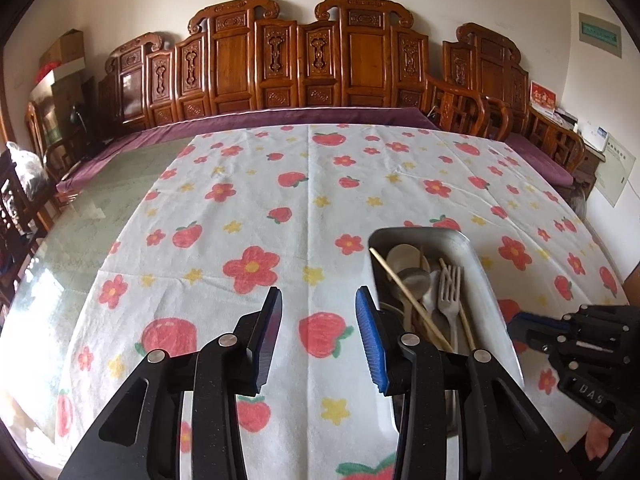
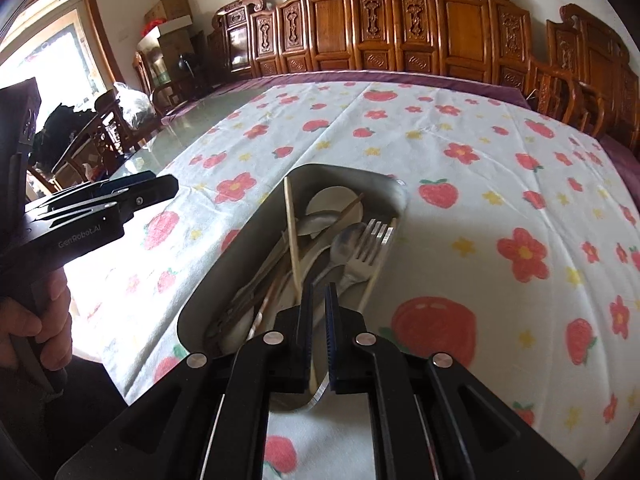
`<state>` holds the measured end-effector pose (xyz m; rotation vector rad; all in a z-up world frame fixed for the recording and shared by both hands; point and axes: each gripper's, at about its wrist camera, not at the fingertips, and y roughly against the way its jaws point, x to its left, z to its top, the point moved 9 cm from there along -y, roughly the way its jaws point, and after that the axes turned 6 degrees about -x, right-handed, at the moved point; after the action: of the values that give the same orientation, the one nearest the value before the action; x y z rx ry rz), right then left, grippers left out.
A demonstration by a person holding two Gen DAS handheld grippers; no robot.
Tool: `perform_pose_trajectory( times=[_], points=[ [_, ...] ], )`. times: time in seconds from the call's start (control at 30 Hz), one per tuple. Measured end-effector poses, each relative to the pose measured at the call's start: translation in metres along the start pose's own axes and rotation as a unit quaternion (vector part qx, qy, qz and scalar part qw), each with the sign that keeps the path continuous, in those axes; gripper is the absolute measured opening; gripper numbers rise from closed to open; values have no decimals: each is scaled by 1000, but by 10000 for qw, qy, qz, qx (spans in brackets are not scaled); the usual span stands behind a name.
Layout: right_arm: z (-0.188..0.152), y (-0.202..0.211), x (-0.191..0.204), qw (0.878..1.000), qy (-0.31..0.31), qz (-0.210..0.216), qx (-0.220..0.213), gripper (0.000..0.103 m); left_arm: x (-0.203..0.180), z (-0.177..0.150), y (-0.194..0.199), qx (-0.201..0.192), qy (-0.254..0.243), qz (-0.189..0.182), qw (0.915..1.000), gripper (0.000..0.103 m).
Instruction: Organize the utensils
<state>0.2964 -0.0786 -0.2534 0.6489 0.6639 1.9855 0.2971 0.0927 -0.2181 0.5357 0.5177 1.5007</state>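
A steel tray (image 2: 224, 276) of utensils (image 2: 352, 248) lies on a flowered tablecloth (image 2: 480, 208), its long axis running away from the viewer, with wide bare cloth left and right. Fork tines (image 2: 378, 232) point to the far end. The left gripper (image 1: 318, 300) hovers beside it, jaws apart and empty; the right gripper (image 2: 319, 292), above the tray's near end, is slightly parted, gripping nothing.

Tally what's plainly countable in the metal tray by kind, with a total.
Silver metal fork: 1
Spoons, a pale round one and a grey metal one: 2
Thin wooden chopsticks: 3
Total: 6 plainly visible in the rectangular steel tray; the tangle at its near end hides more.
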Motion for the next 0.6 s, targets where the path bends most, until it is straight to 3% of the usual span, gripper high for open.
perform_pose_trajectory(
  times=[0.17,0.27,0.5,0.6],
  points=[
    [-6,33,-17,9997,-150,-141,-163,24,-21,-13,17,65,-77,-69,9999,47],
    [-10,53,-26,9989,-253,-275,-266,49,-32,-20,30,123,-63,-158,9998,52],
    [-15,104,-39,9965,-392,-479,-571,79,-60,-30,63,110,-166,-220,9996,85],
    [-16,129,-42,9944,-382,-643,-745,95,-71,-30,76,102,-186,-282,9994,91]
  ],
)
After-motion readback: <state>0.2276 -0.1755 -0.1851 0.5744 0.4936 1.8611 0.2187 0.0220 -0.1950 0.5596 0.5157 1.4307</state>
